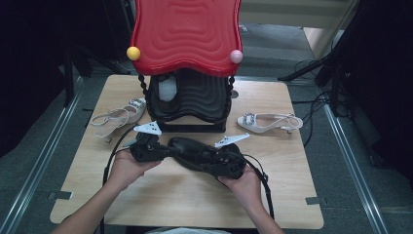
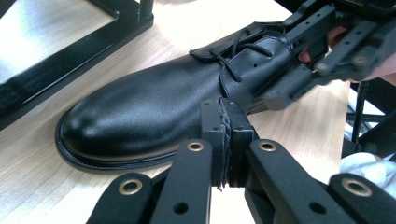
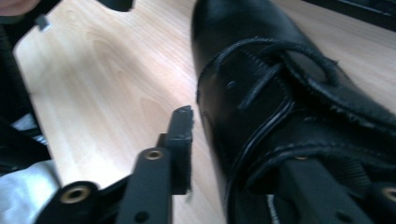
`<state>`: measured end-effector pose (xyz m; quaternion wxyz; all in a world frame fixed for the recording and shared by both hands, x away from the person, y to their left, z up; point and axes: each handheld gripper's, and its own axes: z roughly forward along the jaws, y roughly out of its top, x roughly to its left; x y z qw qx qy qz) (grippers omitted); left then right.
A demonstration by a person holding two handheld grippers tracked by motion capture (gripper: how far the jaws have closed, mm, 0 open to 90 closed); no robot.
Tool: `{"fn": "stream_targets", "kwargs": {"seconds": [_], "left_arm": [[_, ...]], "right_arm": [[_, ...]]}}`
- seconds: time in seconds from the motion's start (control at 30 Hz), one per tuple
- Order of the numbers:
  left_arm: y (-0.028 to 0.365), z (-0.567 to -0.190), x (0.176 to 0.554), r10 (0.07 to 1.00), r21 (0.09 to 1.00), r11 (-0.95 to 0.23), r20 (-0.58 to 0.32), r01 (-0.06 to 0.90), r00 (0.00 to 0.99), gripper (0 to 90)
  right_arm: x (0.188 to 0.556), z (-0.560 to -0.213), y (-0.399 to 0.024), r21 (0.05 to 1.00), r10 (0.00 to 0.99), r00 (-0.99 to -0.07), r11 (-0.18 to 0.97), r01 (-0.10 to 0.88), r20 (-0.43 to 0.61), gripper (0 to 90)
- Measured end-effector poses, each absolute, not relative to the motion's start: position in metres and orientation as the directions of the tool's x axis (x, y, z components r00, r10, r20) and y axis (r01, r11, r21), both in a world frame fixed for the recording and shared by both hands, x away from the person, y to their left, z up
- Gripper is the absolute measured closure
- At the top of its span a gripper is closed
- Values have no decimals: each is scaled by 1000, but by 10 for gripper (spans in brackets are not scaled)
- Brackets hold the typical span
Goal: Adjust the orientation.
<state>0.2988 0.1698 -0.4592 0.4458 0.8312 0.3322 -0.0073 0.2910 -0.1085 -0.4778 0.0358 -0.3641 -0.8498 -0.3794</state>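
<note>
Left tool [image 2: 225,122] shut (empty) beside black shoe [image 2: 154,105], right tool [image 3: 233,144] part-open — astride shoe's collar.

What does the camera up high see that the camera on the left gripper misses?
The high view takes in the red and black shoe rack, two pale slingback heels and both hands. The left gripper view gives the close detail: the left gripper with jaws shut beside the shoe's stitching. Both show the black lace-up shoe, the right gripper and the wooden table.
</note>
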Motion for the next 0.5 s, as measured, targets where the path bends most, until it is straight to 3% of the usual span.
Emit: {"fn": "stream_targets", "kwargs": {"seconds": [0.2, 0.37, 0.5], "left_arm": [[168, -459, 297, 550, 739, -378, -305, 557, 778, 899], [161, -460, 294, 548, 739, -380, -303, 555, 779, 899], [154, -464, 295, 554, 739, -363, -320, 568, 769, 899]], "right_arm": [[282, -461, -135, 638, 584, -738, 435, 636, 338, 675], [280, -448, -163, 660, 585, -739, 414, 627, 335, 897], [293, -448, -180, 668, 615, -719, 390, 635, 325, 900]]}}
